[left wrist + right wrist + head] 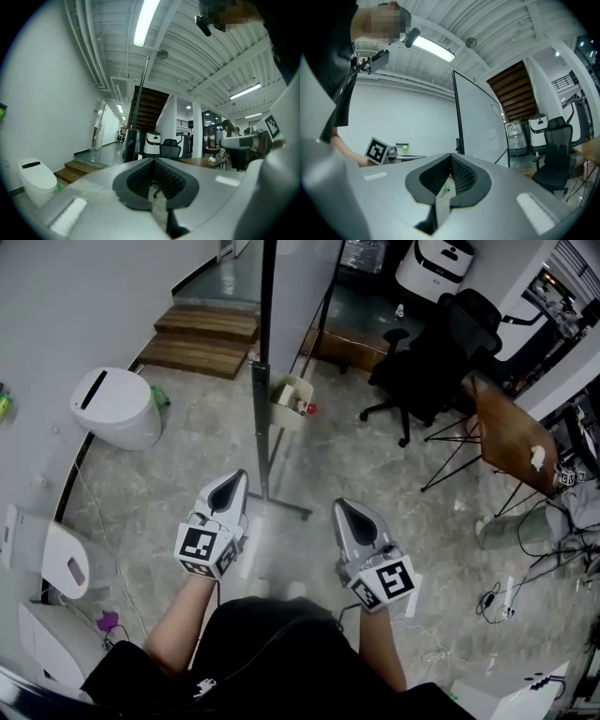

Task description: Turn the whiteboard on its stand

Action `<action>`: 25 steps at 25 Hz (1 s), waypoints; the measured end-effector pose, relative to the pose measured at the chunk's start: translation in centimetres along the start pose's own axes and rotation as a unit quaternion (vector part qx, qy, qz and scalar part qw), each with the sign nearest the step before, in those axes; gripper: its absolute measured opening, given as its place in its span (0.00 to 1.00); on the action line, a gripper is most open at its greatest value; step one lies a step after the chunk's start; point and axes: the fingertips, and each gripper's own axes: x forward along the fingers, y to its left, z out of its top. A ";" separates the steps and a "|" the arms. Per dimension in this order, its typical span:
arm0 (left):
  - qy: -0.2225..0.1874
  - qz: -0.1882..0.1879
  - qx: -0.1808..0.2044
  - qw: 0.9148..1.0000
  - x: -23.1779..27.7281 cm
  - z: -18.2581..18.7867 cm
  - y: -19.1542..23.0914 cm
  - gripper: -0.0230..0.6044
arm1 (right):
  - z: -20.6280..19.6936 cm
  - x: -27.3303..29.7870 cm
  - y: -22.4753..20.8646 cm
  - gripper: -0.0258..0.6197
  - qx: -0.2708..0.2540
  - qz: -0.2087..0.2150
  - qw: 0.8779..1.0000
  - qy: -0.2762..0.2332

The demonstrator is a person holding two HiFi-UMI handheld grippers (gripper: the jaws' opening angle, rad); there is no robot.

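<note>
Holding nothing, the left grey two-jaw gripper [236, 477] had its jaws pressed fully together, and the right grey two-jaw gripper [343, 507] was closed too, with only air before its tips. The tall white whiteboard with black frame [268, 306] stood edge-on upon its metal stand [286, 507], just ahead, touched by neither gripper.

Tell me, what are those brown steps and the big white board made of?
The steps look like wood: brown, matte, with plank lines showing. The whiteboard seems to be a smooth white panel, maybe coated metal or plastic; the look leaves that open. Its thin dark frame is probably metal.
</note>
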 end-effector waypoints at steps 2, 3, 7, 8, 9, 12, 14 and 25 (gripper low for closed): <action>0.001 0.002 -0.003 1.000 0.7 -0.1 -0.3 0.02 | 0.2 0.1 -0.6 0.05 0.000 0.008 1.000 -0.002; 0.003 0.003 0.000 1.000 1.2 -0.2 -0.4 0.02 | 0.3 0.1 -0.8 0.05 0.000 0.011 1.000 -0.004; 0.015 0.016 0.027 0.999 3.7 -0.8 0.4 0.04 | 0.4 0.2 -1.6 0.05 0.002 0.020 1.000 -0.003; 0.016 0.022 0.032 0.999 4.5 -0.6 0.7 0.04 | 0.4 0.2 -1.9 0.05 0.003 0.021 1.000 -0.002; 0.016 0.027 0.039 0.999 5.2 -0.3 1.2 0.04 | 0.3 0.3 -2.1 0.05 0.004 0.022 1.000 0.000; 0.014 0.040 0.064 0.997 7.6 0.3 2.7 0.04 | 0.0 0.5 -2.8 0.05 0.002 0.022 1.000 0.007; 0.011 0.048 0.068 0.997 9.1 0.9 3.9 0.04 | -0.1 0.7 -3.2 0.05 0.000 0.021 1.000 0.010; 0.005 0.088 0.077 0.993 15.4 3.3 8.5 0.29 | -0.7 0.5 -5.1 0.05 0.010 -0.001 1.000 0.018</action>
